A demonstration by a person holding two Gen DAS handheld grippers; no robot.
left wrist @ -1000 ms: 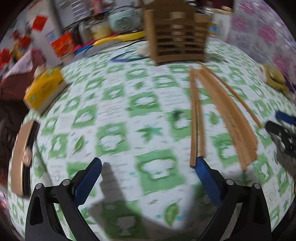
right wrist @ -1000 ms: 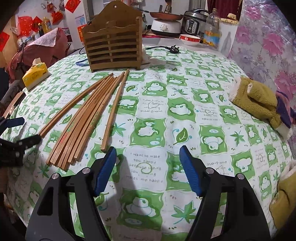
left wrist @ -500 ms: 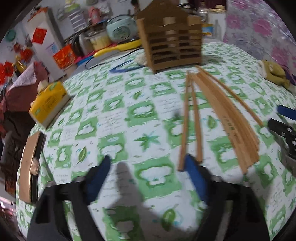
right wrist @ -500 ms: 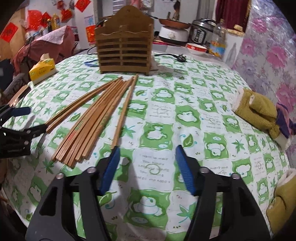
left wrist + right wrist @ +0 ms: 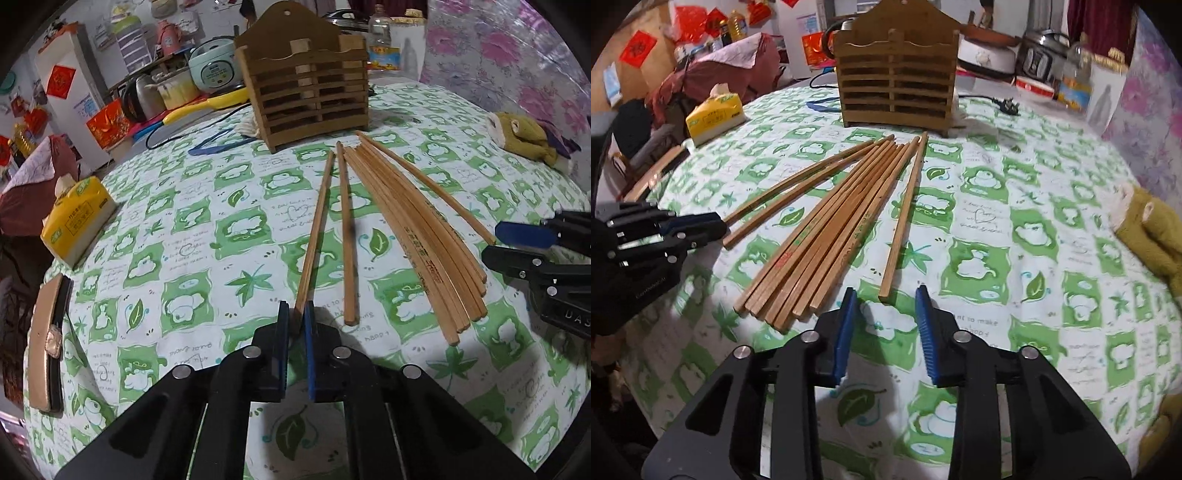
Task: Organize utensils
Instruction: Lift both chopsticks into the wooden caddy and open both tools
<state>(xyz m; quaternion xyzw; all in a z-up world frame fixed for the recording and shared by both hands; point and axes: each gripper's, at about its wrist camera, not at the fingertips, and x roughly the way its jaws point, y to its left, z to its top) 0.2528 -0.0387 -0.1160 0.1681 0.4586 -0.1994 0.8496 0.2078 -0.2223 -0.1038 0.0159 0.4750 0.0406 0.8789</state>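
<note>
Green-checked tablecloth (image 5: 192, 251): wooden slatted holder (image 5: 306, 88) contents unseen; left gripper (image 5: 295, 317) jaws clenching chopstick (image 5: 317, 225); right gripper (image 5: 886, 295) jaws closing, empty.

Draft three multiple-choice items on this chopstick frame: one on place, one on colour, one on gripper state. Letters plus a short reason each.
1. Where does the wooden holder stand?
A. beyond the chopsticks' far tips
B. on the tissue pack
C. between the grippers

2. What colour are the gripper pads?
A. red
B. blue
C. yellow

3. What is the left gripper doing?
A. gaping wide
B. shut on a single chopstick
C. shut on the loose bundle

Key: 1 A, holder sits past the tips; 2 B, pads show blue; 3 B, jaws, just closing, pinch its near end.
</note>
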